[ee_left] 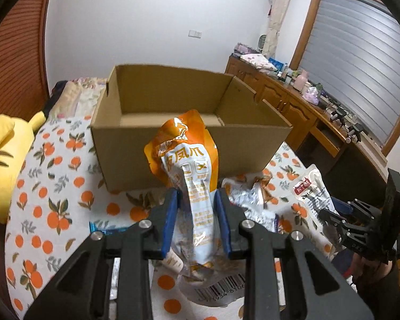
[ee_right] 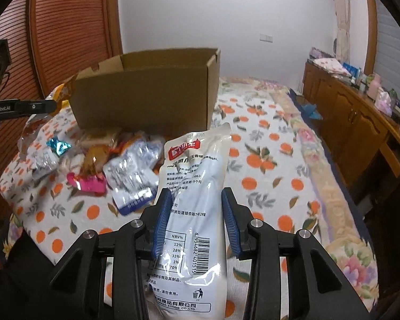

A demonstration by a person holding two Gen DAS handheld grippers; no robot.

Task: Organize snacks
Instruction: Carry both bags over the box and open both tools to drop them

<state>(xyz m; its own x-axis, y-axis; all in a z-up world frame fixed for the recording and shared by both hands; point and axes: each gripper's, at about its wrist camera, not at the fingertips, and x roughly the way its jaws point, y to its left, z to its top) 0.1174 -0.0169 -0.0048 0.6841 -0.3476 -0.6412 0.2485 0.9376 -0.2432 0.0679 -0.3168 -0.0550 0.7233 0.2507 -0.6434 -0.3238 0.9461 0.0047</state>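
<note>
My left gripper (ee_left: 196, 194) is shut on an orange and white snack pouch (ee_left: 189, 160), held upright just in front of the open cardboard box (ee_left: 173, 122). My right gripper (ee_right: 197, 200) is shut on a white snack pouch (ee_right: 197, 176) with a red label and barcode, lifted above the bed. The same white pouch (ee_left: 310, 189) and right gripper (ee_left: 341, 213) show at the right of the left wrist view. The box (ee_right: 146, 101) stands beyond, its inside empty as far as I see. Several loose snack packets (ee_right: 114, 165) lie on the bedspread in front of it.
An orange-patterned bedspread (ee_right: 266, 165) covers the bed. A yellow plush toy (ee_left: 5, 160) lies at the left. A wooden cabinet (ee_right: 354, 117) with clutter on top runs along the right under a window. A brown wardrobe (ee_right: 66, 34) stands behind the box.
</note>
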